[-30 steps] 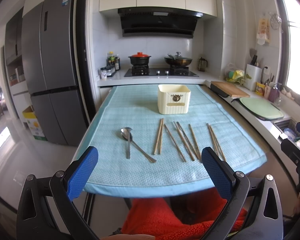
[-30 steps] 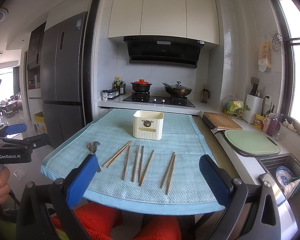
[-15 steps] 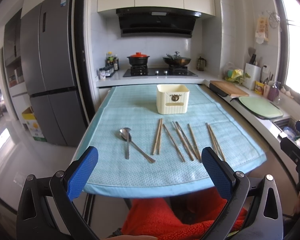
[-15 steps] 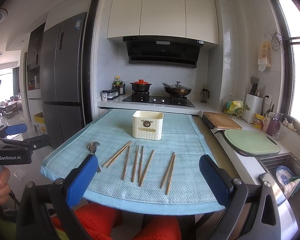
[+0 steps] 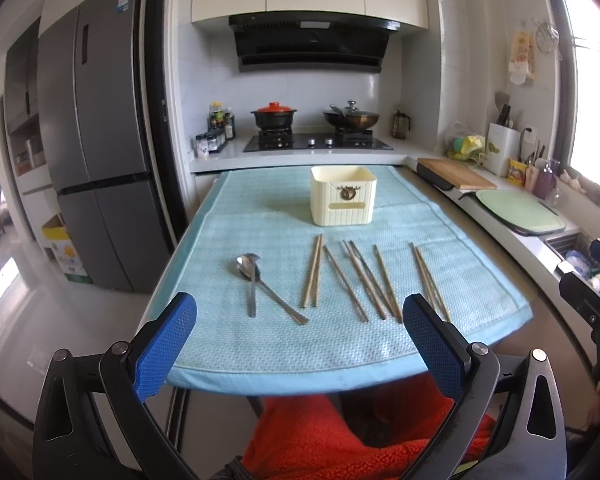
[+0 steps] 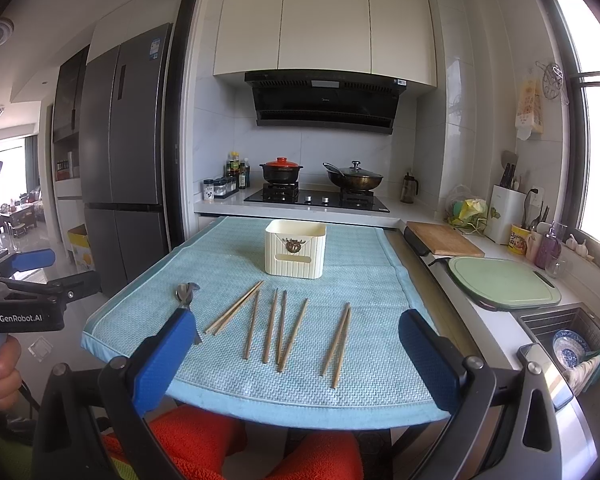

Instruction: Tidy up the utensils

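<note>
Utensils lay loose on the cloth, mid-frame, below the empty box [image 5: 343,201].
Both tongs, left [image 5: 300,346] and right [image 6: 296,364], were spread wide, holding nothing; a pinch low on one chopstick pair [image 6: 337,344] looked the cleanest start, spoons [image 5: 256,280] after.

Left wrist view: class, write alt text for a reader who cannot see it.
Eight wooden chopsticks and two metal spoons lie loose on a light blue woven mat, in front of a cream ribbed plastic holder. The open blue-padded left tongs hover at the mat's near edge, gripping nothing.
</note>
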`<state>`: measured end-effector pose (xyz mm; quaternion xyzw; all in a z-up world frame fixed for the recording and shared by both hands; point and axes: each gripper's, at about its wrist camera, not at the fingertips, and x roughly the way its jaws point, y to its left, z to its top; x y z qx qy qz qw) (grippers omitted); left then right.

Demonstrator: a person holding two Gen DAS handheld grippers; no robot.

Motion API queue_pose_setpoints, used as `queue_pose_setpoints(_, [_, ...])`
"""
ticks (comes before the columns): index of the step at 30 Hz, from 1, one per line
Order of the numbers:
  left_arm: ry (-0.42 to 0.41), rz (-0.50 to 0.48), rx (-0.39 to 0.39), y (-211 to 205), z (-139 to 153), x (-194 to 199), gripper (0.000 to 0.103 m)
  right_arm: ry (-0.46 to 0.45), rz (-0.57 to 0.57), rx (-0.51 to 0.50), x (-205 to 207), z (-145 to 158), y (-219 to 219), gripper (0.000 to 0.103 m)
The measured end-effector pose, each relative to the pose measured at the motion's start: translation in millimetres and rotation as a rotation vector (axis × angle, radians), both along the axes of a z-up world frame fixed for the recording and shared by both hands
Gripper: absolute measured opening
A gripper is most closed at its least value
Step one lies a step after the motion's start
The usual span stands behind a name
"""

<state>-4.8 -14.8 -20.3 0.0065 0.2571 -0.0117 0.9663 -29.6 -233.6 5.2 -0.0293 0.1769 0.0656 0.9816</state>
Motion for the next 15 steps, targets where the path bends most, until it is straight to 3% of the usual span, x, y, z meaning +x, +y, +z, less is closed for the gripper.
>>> queue_pose_setpoints(15, [0.017,-0.017,0.01,3,10,12,0.103,0.018,0.002,0.008,4,-2,-3,0.103])
